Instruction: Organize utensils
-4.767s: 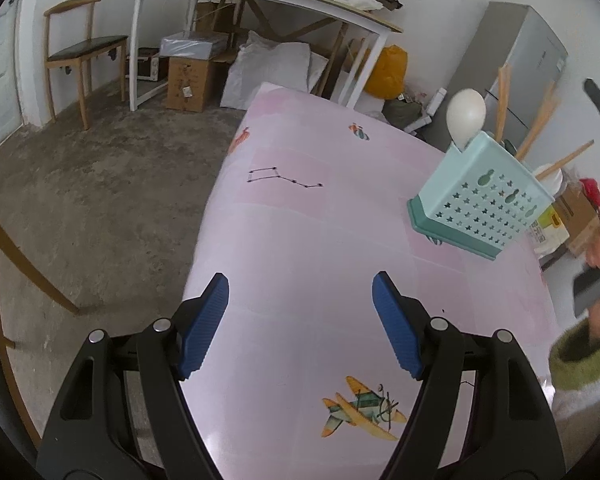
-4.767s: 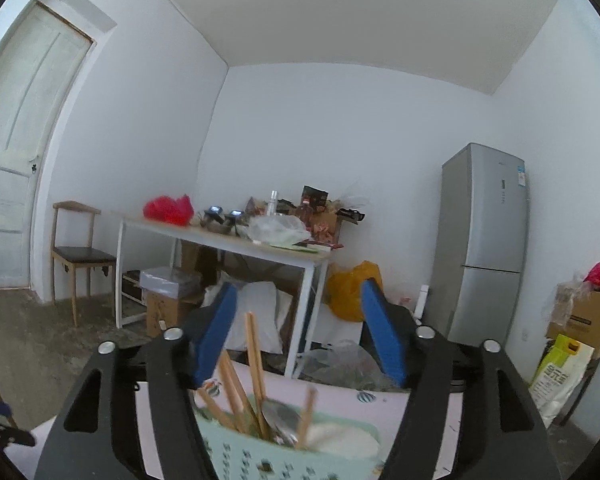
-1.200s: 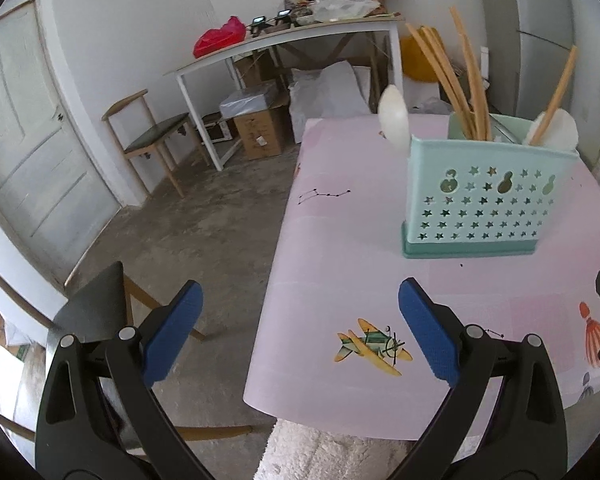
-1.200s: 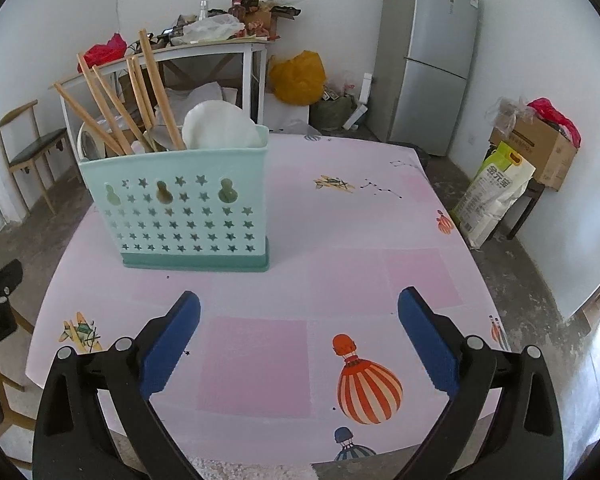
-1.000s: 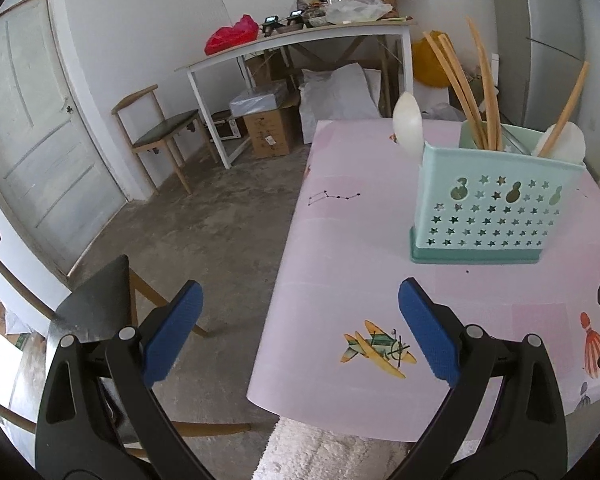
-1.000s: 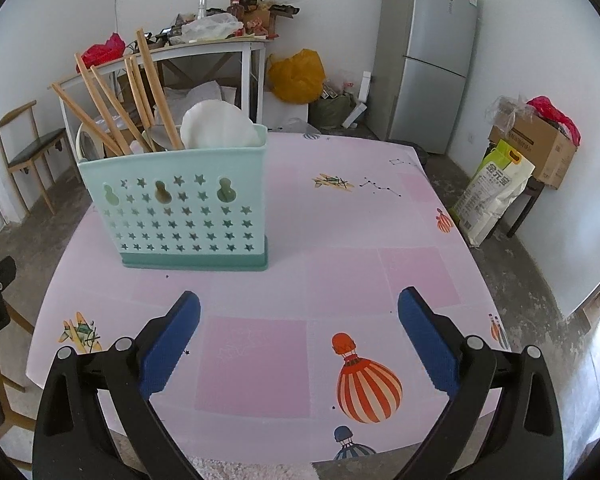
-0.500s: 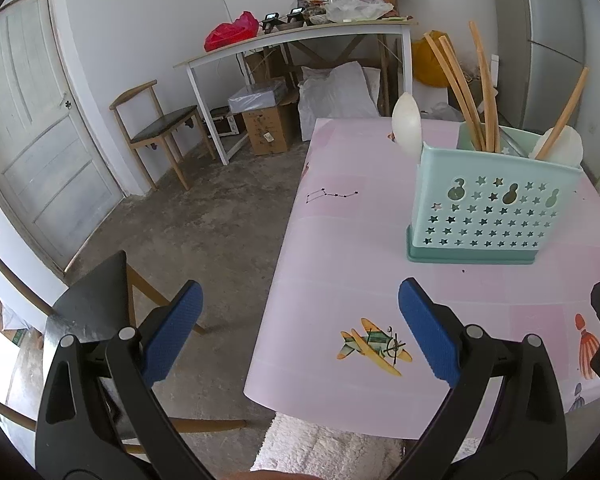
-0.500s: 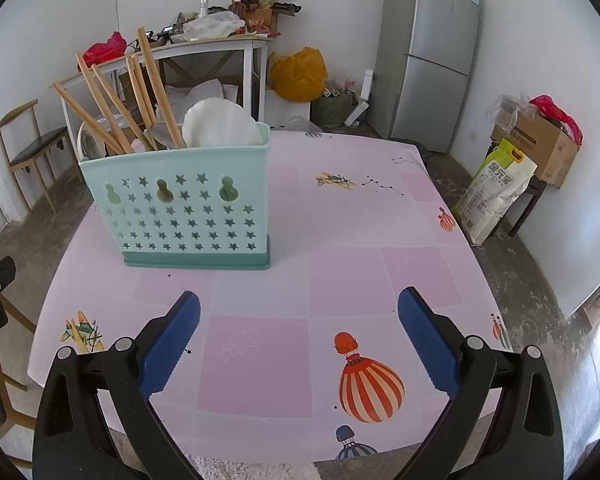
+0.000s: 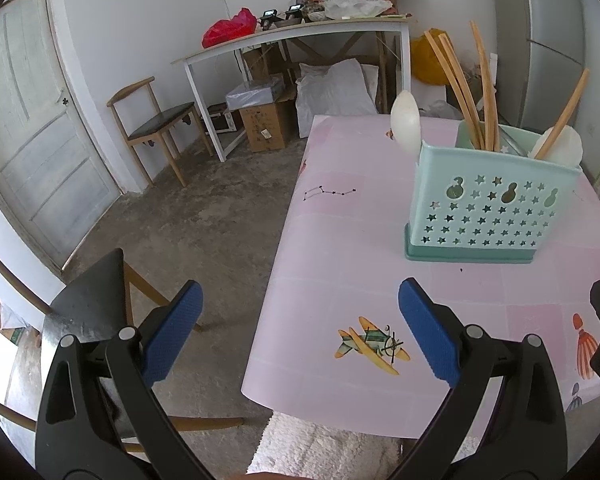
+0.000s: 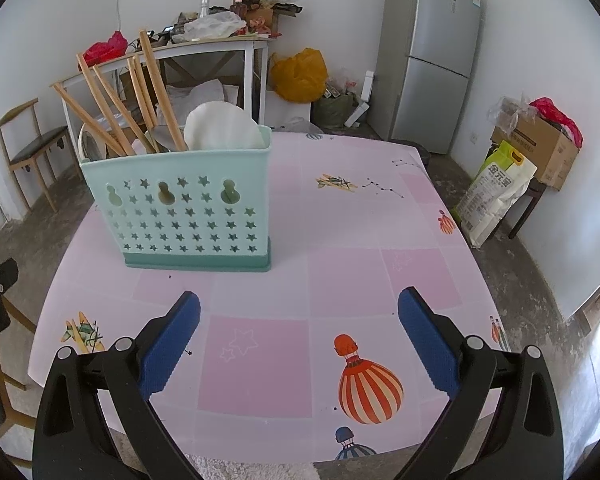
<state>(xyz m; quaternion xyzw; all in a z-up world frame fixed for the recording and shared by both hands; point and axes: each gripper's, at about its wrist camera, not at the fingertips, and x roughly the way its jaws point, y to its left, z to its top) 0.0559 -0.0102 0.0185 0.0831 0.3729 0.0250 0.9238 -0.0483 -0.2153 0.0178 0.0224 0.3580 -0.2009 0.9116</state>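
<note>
I see the big pink worktop (image 10: 360,240) first, with little planes and balloons drawn on it. On it stands the green holder (image 10: 188,212), upright, resting flat on its darker base. It sits ahead of both my tools and well apart from them, with bare pink cloth in between. From my right tool (image 10: 300,344) the holder lies ahead and to the left; from my left tool (image 9: 296,332) the holder (image 9: 484,208) lies ahead and to the right. So it is between my two hands, and I judge neither one is clearly nearer. Inside the holder the wooden sticks (image 10: 140,100) stand tall and lean to the left in the right view, so their long way runs up and down. A white spoon (image 10: 220,128) pokes out at the right end, and another white spoon (image 9: 405,124) shows at the far left corner in the left view. Both my tools are spread wide and hold nothing. I see no loose things lying on the worktop, so I think the sorting is done. Compared with a few seconds ago, my right tool was up over the holder and now hangs back low, and the holder looks straight, not tipped.
</note>
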